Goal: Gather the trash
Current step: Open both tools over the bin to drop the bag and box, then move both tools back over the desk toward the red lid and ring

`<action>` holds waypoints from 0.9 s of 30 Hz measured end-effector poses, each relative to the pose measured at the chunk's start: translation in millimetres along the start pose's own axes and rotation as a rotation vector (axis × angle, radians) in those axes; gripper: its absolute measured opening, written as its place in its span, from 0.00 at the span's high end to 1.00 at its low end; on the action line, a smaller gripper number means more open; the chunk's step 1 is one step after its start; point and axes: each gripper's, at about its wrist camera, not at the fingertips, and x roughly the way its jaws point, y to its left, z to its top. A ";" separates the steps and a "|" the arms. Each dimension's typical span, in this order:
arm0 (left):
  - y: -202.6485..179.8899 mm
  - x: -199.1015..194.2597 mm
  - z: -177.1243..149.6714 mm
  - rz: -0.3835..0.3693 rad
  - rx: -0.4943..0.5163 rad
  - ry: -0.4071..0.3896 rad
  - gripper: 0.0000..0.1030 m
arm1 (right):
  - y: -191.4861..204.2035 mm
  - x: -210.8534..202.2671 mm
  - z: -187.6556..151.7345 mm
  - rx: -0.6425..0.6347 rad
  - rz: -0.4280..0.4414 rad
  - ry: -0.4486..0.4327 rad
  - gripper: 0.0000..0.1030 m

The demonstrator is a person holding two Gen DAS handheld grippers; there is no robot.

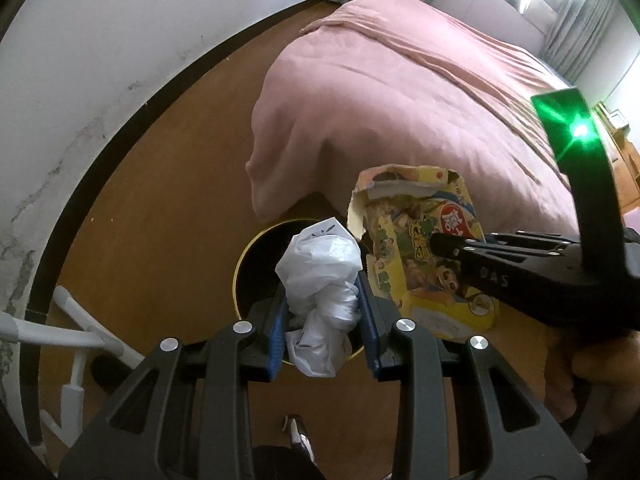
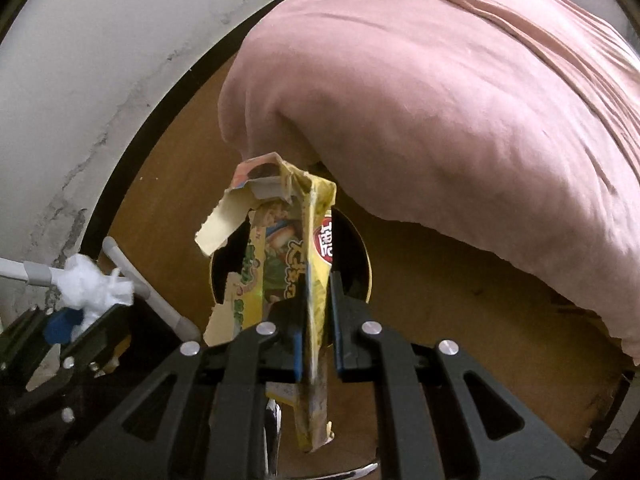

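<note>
— What's that white thing nearest us?

— A crumpled white plastic bag [image 1: 320, 280], knotted and wadded up, with faint dark print on it. The left gripper [image 1: 323, 312] has its blue pads [image 1: 276, 332] pressed against either side of it, jaws partway closed and clamped on the wad. From the other camera you can see it sticking out of that gripper like a white tuft [image 2: 90, 284].

— And the yellow one?

— A torn snack box [image 2: 288, 276], yellow cardboard with cartoon figures, green lettering and a red round label. Its top flaps are ripped open and ragged, the pale inside of the card showing. It's squashed nearly flat. The right gripper [image 2: 318, 320] pinches it edge-on, jaws drawn close together on the cardboard, so the box stands up between the fingers with its torn end pointing away from the hand. Seen from the left side, the box [image 1: 420, 256] hangs just beside the bag, with the black fingers across its front.

— Where are they holding all this?

— Both pieces are up in the air over a round bin [image 1: 256, 264], dark inside with a yellowish rim, standing on the brown floor [image 1: 168, 208]. The bag sits above the bin's mouth; the box overlaps its opening in the right camera too.

— Beyond that?

— The corner of a bed with a pink cover [image 1: 400, 112] droops just past the bin, then the dark skirting and a scuffed white wall [image 1: 100, 60].
</note>
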 end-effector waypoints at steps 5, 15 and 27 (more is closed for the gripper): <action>4.2 0.6 -1.5 -0.002 -0.012 0.005 0.70 | 0.3 -2.8 0.7 0.001 0.015 -0.015 0.36; -0.7 10.0 1.3 -0.026 -0.011 0.029 0.70 | -13.9 -28.5 1.3 0.082 -0.008 -0.108 0.34; -21.6 -26.6 6.2 0.016 0.034 -0.015 0.29 | -24.7 -55.7 3.4 0.139 0.016 -0.177 0.34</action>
